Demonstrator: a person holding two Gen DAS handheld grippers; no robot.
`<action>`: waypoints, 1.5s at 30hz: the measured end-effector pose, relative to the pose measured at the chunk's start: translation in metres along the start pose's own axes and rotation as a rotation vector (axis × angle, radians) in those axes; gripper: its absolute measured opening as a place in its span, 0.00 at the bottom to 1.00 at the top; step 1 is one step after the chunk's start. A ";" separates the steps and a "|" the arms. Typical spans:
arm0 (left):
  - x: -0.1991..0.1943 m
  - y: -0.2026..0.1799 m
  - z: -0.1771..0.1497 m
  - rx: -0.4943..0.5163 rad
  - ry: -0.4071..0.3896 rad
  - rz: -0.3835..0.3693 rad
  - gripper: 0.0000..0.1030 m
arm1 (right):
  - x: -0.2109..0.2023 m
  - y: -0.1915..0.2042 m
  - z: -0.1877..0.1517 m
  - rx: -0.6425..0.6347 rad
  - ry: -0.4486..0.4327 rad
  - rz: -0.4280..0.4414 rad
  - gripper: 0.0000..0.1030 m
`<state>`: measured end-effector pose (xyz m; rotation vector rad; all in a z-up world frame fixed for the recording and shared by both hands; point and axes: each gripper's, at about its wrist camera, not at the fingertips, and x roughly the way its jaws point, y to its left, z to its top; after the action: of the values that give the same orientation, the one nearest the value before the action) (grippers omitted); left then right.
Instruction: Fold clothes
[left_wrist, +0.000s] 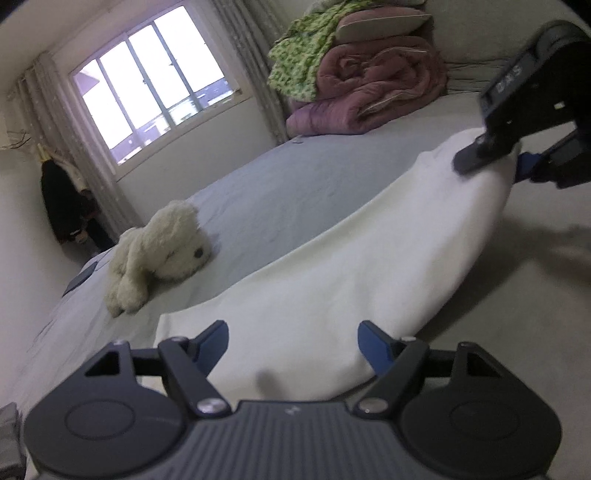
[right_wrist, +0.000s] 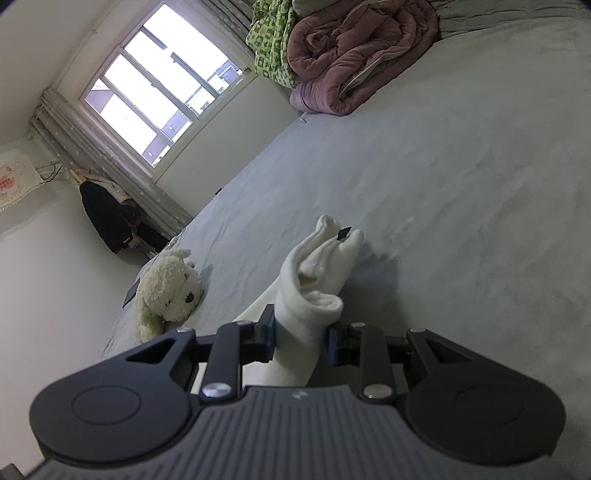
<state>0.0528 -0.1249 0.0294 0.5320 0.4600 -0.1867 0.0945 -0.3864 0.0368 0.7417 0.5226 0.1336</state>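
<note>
Across the grey bed (left_wrist: 295, 184) a white garment (left_wrist: 332, 280) is stretched in a long band, its near end under the left tongs (left_wrist: 293, 345) and its far end running up to the right tongs (left_wrist: 517, 162). The left tongs stand wide open, the two blue-tipped fingers well apart with the cloth lying between and below them, gripped by neither. In the right wrist view the right tongs (right_wrist: 301, 341) are closed on the white garment (right_wrist: 314, 291), which bunches into folds and rises beyond the fingers, with a small dark tag (right_wrist: 343, 233) showing at its top; the cloth there is lifted off the sheet. Beside the garment, toward the window side, a cream plush dog (left_wrist: 159, 251) lies on the bed, apart from the cloth. At the far end of the bed a rolled mauve quilt (left_wrist: 369, 92) is piled with a green patterned cloth (left_wrist: 299, 55) and a pillow (left_wrist: 380, 22) on top. Behind the bed, a bright window (left_wrist: 155, 85) sits between pale curtains, and dark clothing (left_wrist: 62, 203) hangs in the corner.
</note>
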 end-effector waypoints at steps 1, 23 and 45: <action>0.001 0.000 0.000 0.000 0.007 0.001 0.76 | 0.000 0.000 0.000 0.000 0.002 0.000 0.29; 0.054 0.010 0.026 -0.076 0.117 0.001 0.79 | -0.003 -0.006 0.000 0.027 0.014 -0.005 0.29; 0.146 0.037 0.075 -0.254 0.294 -0.058 0.82 | -0.002 -0.015 -0.001 0.056 0.022 -0.007 0.29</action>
<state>0.2200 -0.1410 0.0348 0.2965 0.7749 -0.1034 0.0917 -0.3971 0.0271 0.7933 0.5519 0.1214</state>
